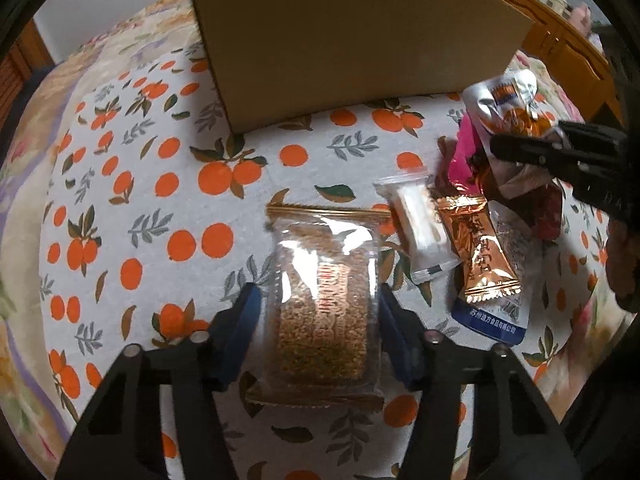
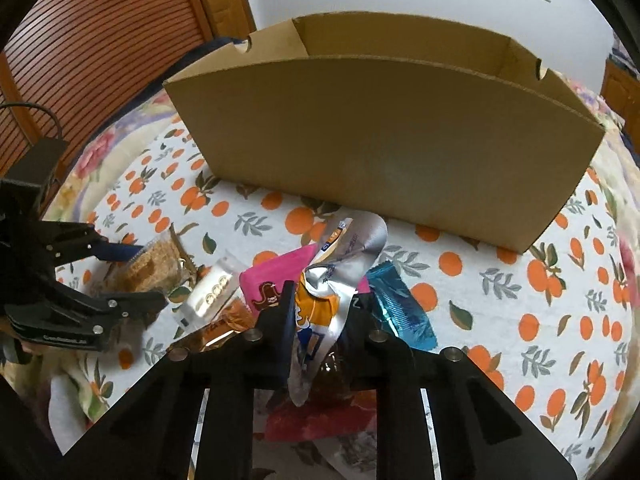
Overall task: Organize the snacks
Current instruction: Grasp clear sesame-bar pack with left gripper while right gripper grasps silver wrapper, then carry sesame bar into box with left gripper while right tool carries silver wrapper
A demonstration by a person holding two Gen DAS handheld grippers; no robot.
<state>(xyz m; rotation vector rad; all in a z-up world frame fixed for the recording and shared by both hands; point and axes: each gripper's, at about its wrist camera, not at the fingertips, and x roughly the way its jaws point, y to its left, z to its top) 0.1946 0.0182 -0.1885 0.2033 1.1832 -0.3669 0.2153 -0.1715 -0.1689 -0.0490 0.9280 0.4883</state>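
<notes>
Down on the orange-print cloth (image 1: pixel 132 184), we hold our left gripper (image 1: pixel 318 334) astride a clear flat packet of brown seed brittle (image 1: pixel 322 300). The packet lies flat, its long axis running away from us toward the cardboard box (image 1: pixel 352 36), with gold crimped seals at both ends. Our blue pads (image 1: pixel 244 320) sit at its two long sides; we cannot tell whether they press on it.

Our right gripper (image 2: pixel 320 316) is closed on a crumpled silver foil pouch (image 2: pixel 352 248) with orange and blue print, pinched near its lower half so the pouch stands up, its top tipped toward the box.

Beside the brittle lie a small clear wrapper with a white bar (image 1: pixel 420 228), a shiny copper-foil packet (image 1: pixel 480 248) and a blue-edged pouch (image 1: pixel 496 320) under it, all angled lengthwise like the brittle. A pink packet (image 2: pixel 276 280) and a ridged teal wrapper (image 2: pixel 400 304) lie under the lifted pouch. The box is plain brown corrugated card, open-topped, with notched side walls.
</notes>
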